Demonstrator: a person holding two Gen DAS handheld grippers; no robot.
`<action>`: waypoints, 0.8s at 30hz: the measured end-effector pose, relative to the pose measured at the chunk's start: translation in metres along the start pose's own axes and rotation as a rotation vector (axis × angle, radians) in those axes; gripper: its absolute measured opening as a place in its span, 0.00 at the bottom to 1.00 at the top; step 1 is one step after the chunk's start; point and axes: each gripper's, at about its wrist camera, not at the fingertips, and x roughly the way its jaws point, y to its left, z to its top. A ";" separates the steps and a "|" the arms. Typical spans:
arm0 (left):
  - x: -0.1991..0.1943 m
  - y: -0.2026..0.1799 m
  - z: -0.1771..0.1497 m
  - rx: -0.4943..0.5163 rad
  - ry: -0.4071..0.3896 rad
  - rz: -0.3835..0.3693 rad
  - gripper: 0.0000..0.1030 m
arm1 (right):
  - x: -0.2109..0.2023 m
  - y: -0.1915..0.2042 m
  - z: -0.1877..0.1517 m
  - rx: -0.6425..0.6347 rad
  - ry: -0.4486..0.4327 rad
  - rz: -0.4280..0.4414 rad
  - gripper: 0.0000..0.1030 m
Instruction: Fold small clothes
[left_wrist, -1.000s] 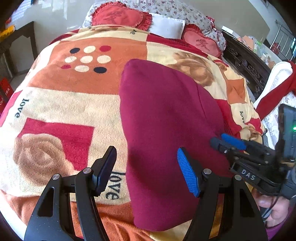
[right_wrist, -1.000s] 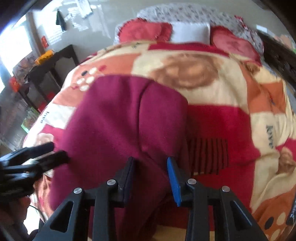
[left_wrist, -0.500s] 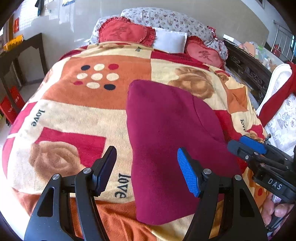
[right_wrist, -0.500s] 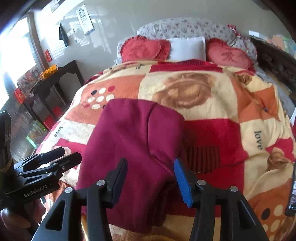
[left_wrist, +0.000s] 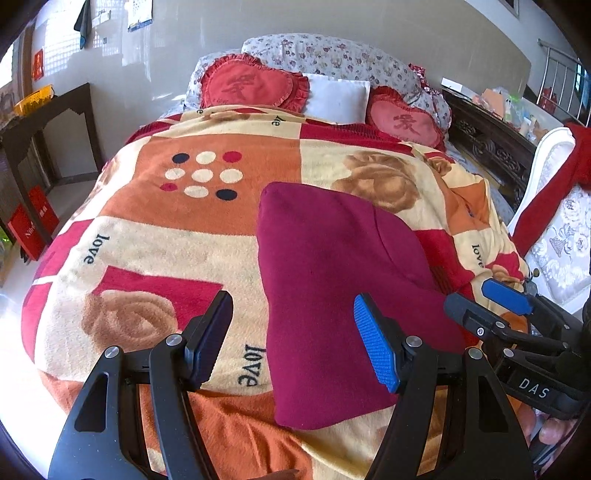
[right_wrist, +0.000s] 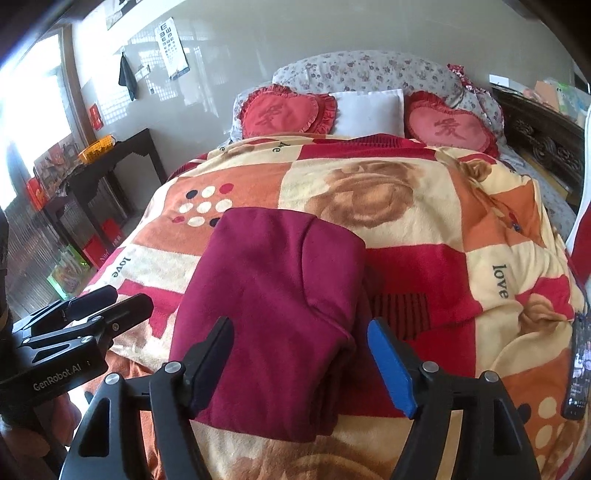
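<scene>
A dark red folded garment (left_wrist: 332, 280) (right_wrist: 273, 295) lies flat on the patterned blanket (left_wrist: 155, 236) (right_wrist: 443, 221) near the bed's front edge, one side folded over onto the other. My left gripper (left_wrist: 291, 339) hovers open above its near left part, nothing between the fingers. My right gripper (right_wrist: 301, 360) hangs over the garment's near end; its jaws are opening and the pads stand clear of the cloth. Each gripper shows in the other's view: the right gripper (left_wrist: 491, 302) at the right edge, the left gripper (right_wrist: 103, 306) at the left edge.
Two red heart cushions (left_wrist: 251, 83) and a white pillow (left_wrist: 338, 98) lie at the head of the bed. A dark side table (right_wrist: 110, 166) stands on the left, carved dark furniture (left_wrist: 487, 147) and a white chair with red cloth (left_wrist: 554, 177) on the right. A phone (right_wrist: 578, 373) lies at the blanket's right edge.
Both grippers have risen and drawn back from the garment. The right gripper's jaws, nearly closed around a fold of the cloth before, have spread wide and let it go; the garment now lies flat.
</scene>
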 end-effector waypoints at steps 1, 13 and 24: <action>-0.002 0.000 0.000 0.003 -0.004 0.003 0.67 | -0.001 0.000 0.000 -0.001 0.000 -0.001 0.71; -0.012 0.000 -0.003 0.017 -0.033 0.021 0.67 | -0.003 0.007 -0.008 -0.003 0.012 0.005 0.71; -0.012 0.002 -0.004 0.014 -0.031 0.025 0.67 | -0.002 0.010 -0.010 0.004 0.023 0.007 0.71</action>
